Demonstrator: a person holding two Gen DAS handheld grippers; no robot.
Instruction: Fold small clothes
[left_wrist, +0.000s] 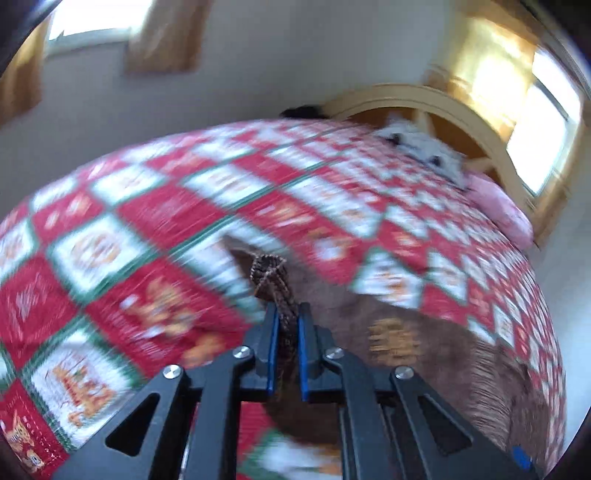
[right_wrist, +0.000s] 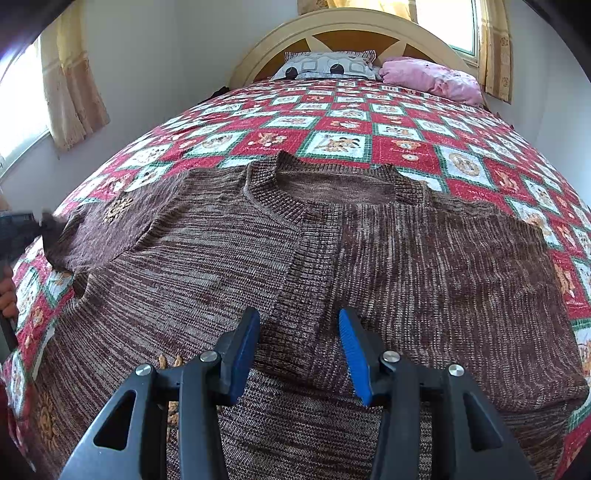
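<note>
A brown knit sweater (right_wrist: 229, 251) lies flat on the bed, neck hole towards the headboard, its right sleeve folded across the chest. My right gripper (right_wrist: 299, 325) is open just above the sweater's middle, jaws either side of the folded sleeve's cuff. My left gripper (left_wrist: 287, 314) is shut on the ribbed cuff (left_wrist: 271, 275) of the left sleeve and holds it up off the quilt; the view is blurred. In the right wrist view the left gripper (right_wrist: 48, 225) shows at the far left on the sleeve end.
A red, white and green patchwork quilt (right_wrist: 332, 125) covers the bed. A patterned pillow (right_wrist: 325, 66) and a pink pillow (right_wrist: 432, 79) lie against the wooden headboard (right_wrist: 343, 22). Curtained windows flank the bed.
</note>
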